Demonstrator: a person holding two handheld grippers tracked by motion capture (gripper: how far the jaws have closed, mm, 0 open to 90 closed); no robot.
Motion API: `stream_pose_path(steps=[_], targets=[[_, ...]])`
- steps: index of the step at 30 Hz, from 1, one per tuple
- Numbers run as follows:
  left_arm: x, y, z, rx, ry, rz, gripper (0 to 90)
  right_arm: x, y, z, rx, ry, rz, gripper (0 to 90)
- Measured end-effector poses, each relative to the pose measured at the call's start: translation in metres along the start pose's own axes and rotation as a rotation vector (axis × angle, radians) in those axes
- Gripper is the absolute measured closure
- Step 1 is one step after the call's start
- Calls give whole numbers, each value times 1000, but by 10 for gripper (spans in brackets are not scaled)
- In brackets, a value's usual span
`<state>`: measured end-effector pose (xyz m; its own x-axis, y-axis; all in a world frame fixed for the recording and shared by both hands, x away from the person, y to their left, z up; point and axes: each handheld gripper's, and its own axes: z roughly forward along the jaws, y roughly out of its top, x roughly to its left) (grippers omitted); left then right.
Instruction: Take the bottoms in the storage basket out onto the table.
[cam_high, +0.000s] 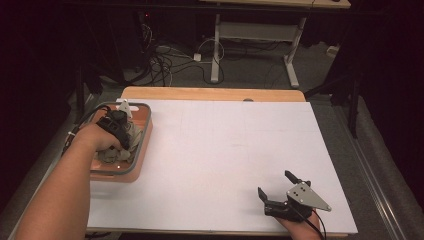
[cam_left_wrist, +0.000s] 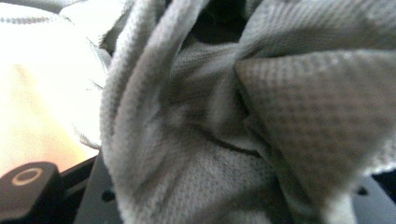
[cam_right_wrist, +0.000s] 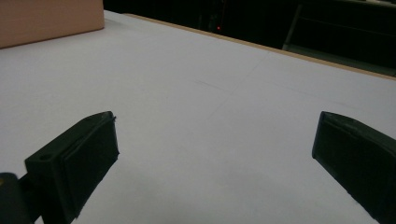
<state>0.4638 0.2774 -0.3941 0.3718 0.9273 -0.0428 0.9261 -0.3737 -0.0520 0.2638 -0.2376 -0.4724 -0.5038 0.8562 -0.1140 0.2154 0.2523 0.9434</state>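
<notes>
High view: the counter (cam_high: 220, 150), covered by a broad white sheet, takes up most of the scene, with a wooden edge showing along its far side. At its left edge sits an orange bin (cam_high: 141, 150) with a grey rim. Inside the bin lies a crumpled grey cloth (cam_high: 134, 136). The left tool (cam_high: 120, 131) reaches down into the bin, its jaws clamped on the cloth; in the left gripper view the waffle-textured cloth (cam_left_wrist: 219, 140) bunches in folds right against the camera. The right tool (cam_high: 280, 187) rests near the counter's near right corner, well apart from the bin, its jaws spread wide with nothing between them; in the right gripper view the right tool (cam_right_wrist: 215, 149) has bare white counter (cam_right_wrist: 210, 93) between its pads.
</notes>
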Motion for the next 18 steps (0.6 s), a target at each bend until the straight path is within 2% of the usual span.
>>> stream_pose_path(steps=[18], targets=[[-4,0,-18,80,-31,17,536,1,0,0,2,3,-3,14]])
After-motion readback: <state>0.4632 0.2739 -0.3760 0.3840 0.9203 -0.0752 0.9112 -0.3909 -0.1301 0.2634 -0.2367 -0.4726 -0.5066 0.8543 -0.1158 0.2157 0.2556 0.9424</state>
